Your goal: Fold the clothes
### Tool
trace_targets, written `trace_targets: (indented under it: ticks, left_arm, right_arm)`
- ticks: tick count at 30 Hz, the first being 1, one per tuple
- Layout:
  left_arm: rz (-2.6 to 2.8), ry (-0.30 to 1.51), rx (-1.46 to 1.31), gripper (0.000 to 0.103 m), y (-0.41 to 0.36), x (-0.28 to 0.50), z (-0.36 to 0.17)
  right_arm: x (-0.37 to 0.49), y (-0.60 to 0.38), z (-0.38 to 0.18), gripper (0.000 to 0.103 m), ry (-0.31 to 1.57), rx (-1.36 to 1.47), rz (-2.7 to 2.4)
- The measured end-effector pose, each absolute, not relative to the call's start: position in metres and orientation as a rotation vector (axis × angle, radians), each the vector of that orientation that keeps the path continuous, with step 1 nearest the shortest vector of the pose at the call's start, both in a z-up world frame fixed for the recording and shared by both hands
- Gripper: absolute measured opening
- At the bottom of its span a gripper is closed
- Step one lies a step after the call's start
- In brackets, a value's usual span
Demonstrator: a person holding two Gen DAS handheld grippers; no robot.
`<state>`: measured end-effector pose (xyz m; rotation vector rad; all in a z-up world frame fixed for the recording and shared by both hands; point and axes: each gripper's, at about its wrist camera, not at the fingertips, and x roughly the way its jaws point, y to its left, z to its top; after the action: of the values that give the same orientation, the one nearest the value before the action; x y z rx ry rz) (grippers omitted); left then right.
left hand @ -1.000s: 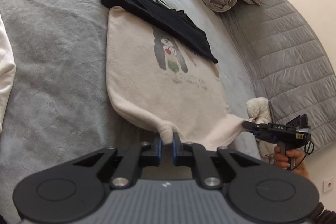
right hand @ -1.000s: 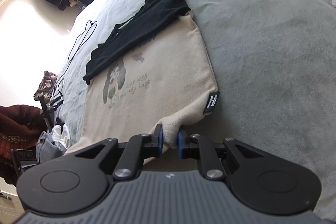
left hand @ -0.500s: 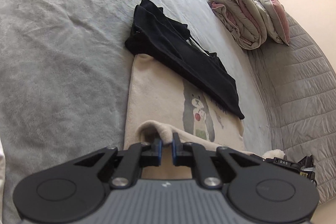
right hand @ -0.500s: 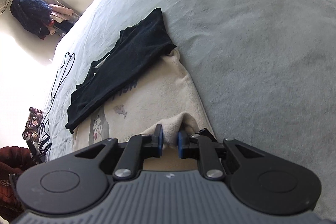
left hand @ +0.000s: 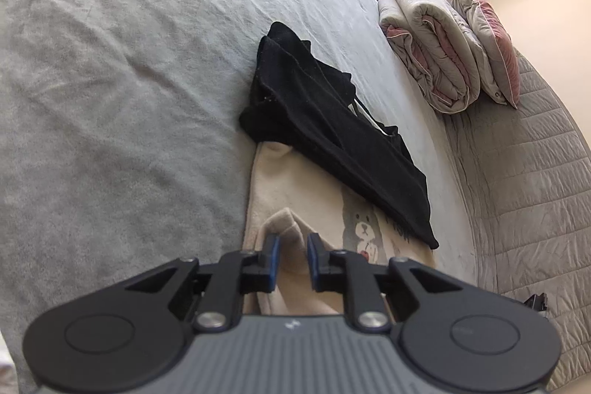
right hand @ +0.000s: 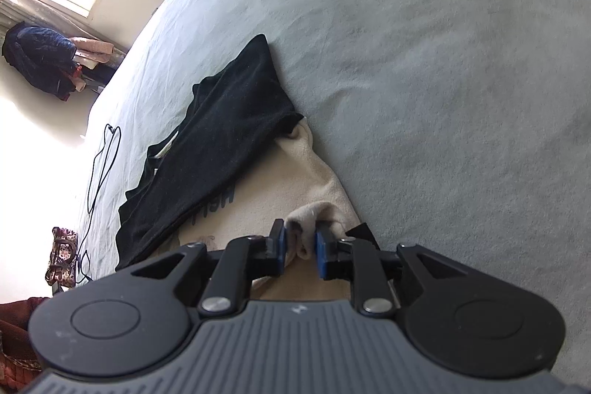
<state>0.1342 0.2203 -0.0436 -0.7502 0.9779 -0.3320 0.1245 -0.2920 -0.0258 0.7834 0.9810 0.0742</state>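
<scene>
A cream sweatshirt with a bear print lies on the grey bed cover, its near hem folded forward over itself. A black garment lies across its far end. My left gripper is opening; a bunched cream fold lies loosely between its blue pads with gaps at the sides. In the right wrist view the sweatshirt and black garment appear again. My right gripper is opening too, and a cream hem corner sits slack between its pads.
Folded duvets and a pillow are stacked at the bed's far right against a quilted grey panel. A black cable trails over the cover's left side. A patterned bag and a heap of clothes are beyond the bed.
Both grippers carried the cream hem forward toward the black garment, folding the sweatshirt over itself. Their jaws, clamped on the cloth before, now stand wider apart.
</scene>
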Motion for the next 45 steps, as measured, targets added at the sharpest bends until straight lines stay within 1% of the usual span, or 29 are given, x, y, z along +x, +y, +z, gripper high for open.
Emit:
trace_targets:
  ticks: [1, 2, 3, 4, 6, 7, 8, 9, 10, 11, 17, 21, 23, 25, 26, 27, 30, 32, 34, 35, 36, 37, 38, 39, 41, 45]
  left_arm:
    - [-0.322, 0.968, -0.738, 0.026, 0.223, 0.134, -0.040]
    - [-0.304, 0.951, -0.716, 0.029, 0.226, 0.135, -0.035]
    - [-0.287, 0.935, -0.687, 0.035, 0.228, 0.135, -0.029]
    - [-0.272, 0.920, -0.658, 0.041, 0.230, 0.136, -0.024]
    - [-0.259, 0.893, -0.601, 0.047, 0.233, 0.139, -0.013]
    - [-0.267, 0.883, -0.580, 0.054, 0.233, 0.140, -0.009]
    - [-0.277, 0.875, -0.556, 0.058, 0.233, 0.140, -0.007]
    - [-0.287, 0.868, -0.533, 0.064, 0.233, 0.139, -0.004]
    - [-0.297, 0.860, -0.510, 0.069, 0.232, 0.139, -0.002]
    - [-0.308, 0.860, -0.486, 0.070, 0.232, 0.137, -0.003]
    - [-0.386, 0.860, -0.375, 0.070, 0.225, 0.126, -0.009]
    - [-0.419, 0.858, -0.329, 0.065, 0.211, 0.125, -0.011]
    - [-0.427, 0.859, -0.294, 0.059, 0.200, 0.127, -0.012]
    - [-0.428, 0.862, -0.257, 0.051, 0.189, 0.128, -0.013]
    - [-0.425, 0.863, -0.242, 0.049, 0.185, 0.129, -0.013]
    - [-0.421, 0.861, -0.223, 0.044, 0.181, 0.128, -0.014]
    - [-0.414, 0.850, -0.174, 0.040, 0.169, 0.126, -0.015]
    - [-0.410, 0.840, -0.145, 0.032, 0.163, 0.124, -0.016]
    - [-0.407, 0.828, -0.118, 0.027, 0.158, 0.121, -0.017]
    - [-0.406, 0.820, -0.106, 0.025, 0.156, 0.120, -0.017]
    - [-0.407, 0.815, -0.102, 0.021, 0.155, 0.119, -0.017]
    - [-0.408, 0.811, -0.098, 0.017, 0.155, 0.117, -0.017]
    - [-0.409, 0.806, -0.094, 0.015, 0.155, 0.116, -0.017]
    - [-0.409, 0.801, -0.096, 0.010, 0.155, 0.115, -0.017]
    - [-0.404, 0.795, -0.102, 0.008, 0.157, 0.113, -0.016]
    - [-0.406, 0.786, -0.113, 0.009, 0.164, 0.108, -0.015]
  right_arm:
    - [0.124, -0.294, -0.023, 0.028, 0.966, 0.777, 0.068]
    - [0.123, -0.296, -0.020, 0.036, 0.950, 0.771, 0.062]
    - [0.123, -0.298, -0.017, 0.040, 0.937, 0.763, 0.058]
    - [0.122, -0.298, -0.014, 0.040, 0.933, 0.750, 0.059]
    - [0.121, -0.299, -0.009, 0.041, 0.926, 0.723, 0.063]
    - [0.121, -0.299, -0.007, 0.041, 0.926, 0.706, 0.070]
    - [0.120, -0.297, -0.004, 0.044, 0.923, 0.685, 0.077]
    - [0.118, -0.294, -0.001, 0.050, 0.918, 0.658, 0.079]
    - [0.117, -0.292, 0.001, 0.053, 0.913, 0.631, 0.081]
    - [0.116, -0.289, 0.003, 0.055, 0.908, 0.601, 0.083]
    - [0.115, -0.263, 0.002, 0.055, 0.900, 0.379, 0.121]
    - [0.118, -0.246, -0.006, 0.055, 0.898, 0.233, 0.138]
    - [0.118, -0.239, -0.010, 0.055, 0.892, 0.160, 0.139]
    - [0.119, -0.234, -0.013, 0.055, 0.881, 0.095, 0.133]
    - [0.120, -0.234, -0.015, 0.055, 0.881, 0.085, 0.130]
    - [0.120, -0.234, -0.017, 0.055, 0.880, 0.075, 0.128]
    - [0.121, -0.234, -0.023, 0.055, 0.880, 0.045, 0.120]
    - [0.121, -0.234, -0.026, 0.055, 0.878, 0.040, 0.117]
    - [0.121, -0.235, -0.027, 0.054, 0.873, 0.044, 0.113]
    - [0.121, -0.235, -0.028, 0.051, 0.871, 0.046, 0.113]
    - [0.122, -0.234, -0.028, 0.044, 0.871, 0.047, 0.115]
    - [0.122, -0.234, -0.029, 0.041, 0.870, 0.048, 0.116]
    - [0.122, -0.234, -0.029, 0.036, 0.870, 0.047, 0.117]
    - [0.122, -0.233, -0.030, 0.029, 0.867, 0.046, 0.118]
    - [0.121, -0.232, -0.030, 0.021, 0.860, 0.045, 0.121]
    - [0.118, -0.231, -0.026, 0.021, 0.838, 0.039, 0.127]
